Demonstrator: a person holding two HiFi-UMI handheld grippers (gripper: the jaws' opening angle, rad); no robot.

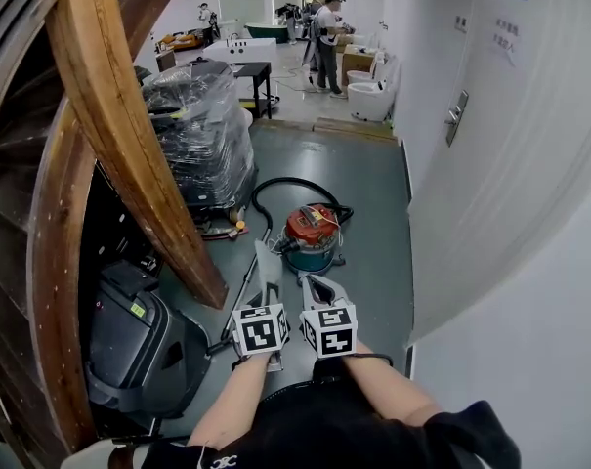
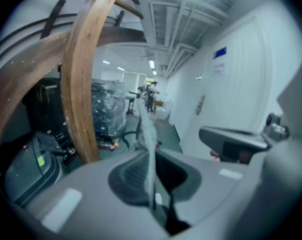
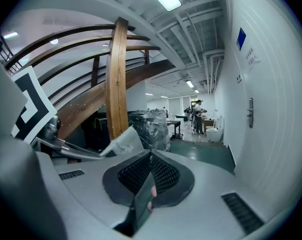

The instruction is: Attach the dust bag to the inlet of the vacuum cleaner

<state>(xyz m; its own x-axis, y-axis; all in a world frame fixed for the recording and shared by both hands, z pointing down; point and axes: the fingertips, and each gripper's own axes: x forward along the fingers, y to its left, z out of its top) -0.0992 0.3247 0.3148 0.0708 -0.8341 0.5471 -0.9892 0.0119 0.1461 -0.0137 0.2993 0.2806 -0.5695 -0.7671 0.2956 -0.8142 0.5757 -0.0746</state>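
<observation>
The vacuum cleaner [image 1: 312, 234], a red-topped teal drum with a black hose looped behind it, stands on the green floor ahead of me. Both grippers are low in the head view, side by side and short of the vacuum. My left gripper [image 1: 269, 296] is shut on the dust bag [image 1: 268, 267], a pale grey-white sheet that sticks up edge-on from its jaws. In the left gripper view the dust bag [image 2: 148, 134] runs between the closed pads of the left gripper [image 2: 150, 156]. My right gripper [image 1: 313, 283] is shut with nothing in it [image 3: 151, 156]; the dust bag [image 3: 123, 141] shows to its left.
A curved wooden stair beam [image 1: 129, 145] rises at the left. Beside it stand a plastic-wrapped pallet [image 1: 202, 135] and a black floor machine [image 1: 139, 345]. A white wall with a door handle [image 1: 455, 115] closes the right side. People [image 1: 326, 32] stand far down the hall.
</observation>
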